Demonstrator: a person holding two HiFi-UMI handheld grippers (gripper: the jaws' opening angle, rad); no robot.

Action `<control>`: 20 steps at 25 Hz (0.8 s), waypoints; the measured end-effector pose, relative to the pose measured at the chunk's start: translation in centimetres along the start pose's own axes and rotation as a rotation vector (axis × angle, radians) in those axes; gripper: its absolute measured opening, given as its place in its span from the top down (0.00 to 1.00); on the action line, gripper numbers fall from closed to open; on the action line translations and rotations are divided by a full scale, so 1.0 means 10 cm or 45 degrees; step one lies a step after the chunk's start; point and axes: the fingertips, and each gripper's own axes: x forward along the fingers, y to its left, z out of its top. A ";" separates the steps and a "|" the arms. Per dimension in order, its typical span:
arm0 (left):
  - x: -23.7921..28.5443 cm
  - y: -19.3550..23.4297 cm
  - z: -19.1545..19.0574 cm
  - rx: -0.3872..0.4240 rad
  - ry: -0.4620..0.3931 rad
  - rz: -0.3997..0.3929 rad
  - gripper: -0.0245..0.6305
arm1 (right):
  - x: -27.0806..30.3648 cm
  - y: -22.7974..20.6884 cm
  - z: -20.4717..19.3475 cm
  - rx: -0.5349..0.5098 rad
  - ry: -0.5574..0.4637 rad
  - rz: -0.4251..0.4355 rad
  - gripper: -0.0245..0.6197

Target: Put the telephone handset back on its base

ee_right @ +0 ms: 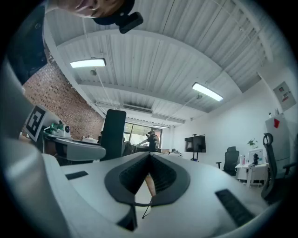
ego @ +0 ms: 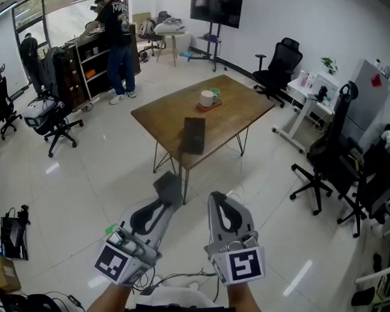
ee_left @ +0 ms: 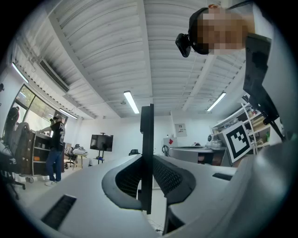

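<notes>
Office floor, white tile, fills lower frame of head view. Left gripper (ego: pixel 166 199): jaws pinching thin black slab, apparently handset (ego: pixel 168 185), seen edge-on between pads in left gripper view. Right gripper (ego: pixel 218 198): jaws pressed together, empty. Dark block on wooden table (ego: pixel 244 107) at frame centre, likely base (ego: pixel 194 134), well apart from handset. Step in hand: carry. Next move: approach table, lower handset squarely onto base.

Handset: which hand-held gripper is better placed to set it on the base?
Left. The left hand-held gripper clamps the dark handset; the right hand-held gripper is shut and empty. The dark base lies ahead on the table.
</notes>
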 end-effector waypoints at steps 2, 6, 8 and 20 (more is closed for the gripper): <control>0.04 -0.06 -0.02 0.001 0.000 0.008 0.87 | -0.05 -0.06 -0.03 -0.013 0.010 0.015 0.95; 0.13 -0.11 -0.05 0.001 0.002 0.028 0.87 | -0.11 -0.17 -0.05 -0.022 0.008 0.040 0.95; 0.18 -0.14 -0.07 0.007 -0.001 0.035 0.87 | -0.12 -0.24 -0.05 -0.028 0.001 0.051 0.95; 0.37 -0.31 -0.17 0.020 -0.008 0.047 0.87 | -0.23 -0.43 -0.12 -0.035 -0.009 0.102 0.95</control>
